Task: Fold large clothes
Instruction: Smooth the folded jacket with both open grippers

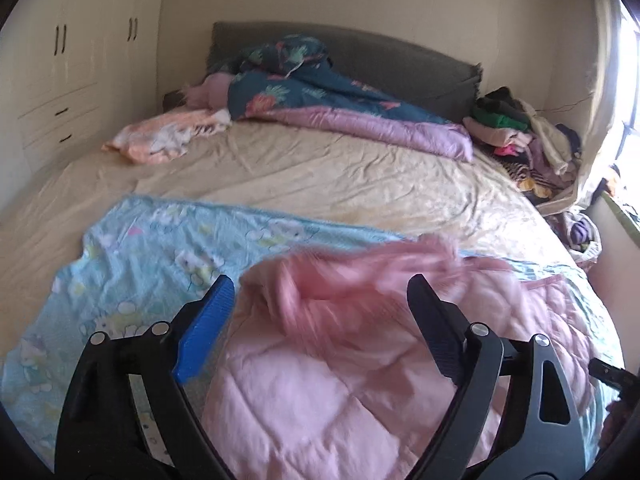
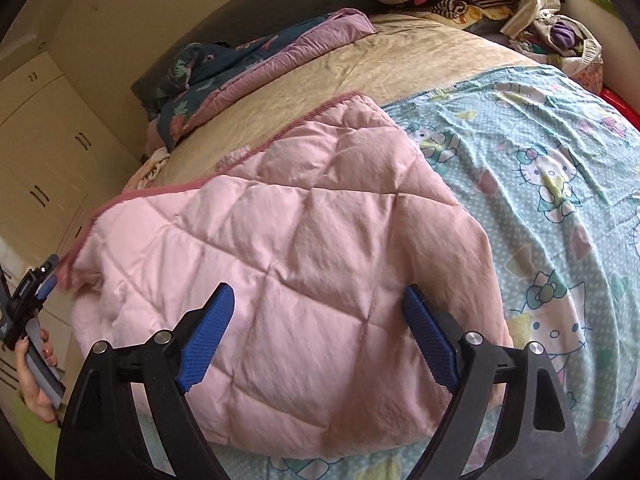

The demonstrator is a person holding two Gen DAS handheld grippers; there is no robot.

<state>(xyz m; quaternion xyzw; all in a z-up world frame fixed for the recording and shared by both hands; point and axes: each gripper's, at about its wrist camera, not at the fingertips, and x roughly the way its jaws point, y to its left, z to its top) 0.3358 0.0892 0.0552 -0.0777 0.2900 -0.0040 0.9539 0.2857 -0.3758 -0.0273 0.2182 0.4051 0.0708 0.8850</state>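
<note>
A pink quilted garment point(image 1: 320, 380) lies folded on a light blue cartoon-print sheet point(image 1: 152, 248) at the near end of the bed. Its far edge is blurred in the left wrist view. My left gripper point(image 1: 320, 282) is open just above it, with pink cloth showing between the jaws but no pad pressing on it. In the right wrist view the garment point(image 2: 300, 220) lies as a puffy folded block on the blue sheet point(image 2: 540, 180). My right gripper point(image 2: 319, 290) is open over its near edge. The left gripper point(image 2: 48, 276), held by a hand point(image 2: 36, 380), is at the garment's left corner.
The bed's beige sheet point(image 1: 300, 172) stretches beyond the garment. A dark floral duvet with lilac lining point(image 1: 320, 96) and a peach pillow point(image 1: 160, 140) lie by the headboard. A clothes pile point(image 1: 520, 136) fills the far right corner. A cream wardrobe point(image 1: 60, 60) stands on the left.
</note>
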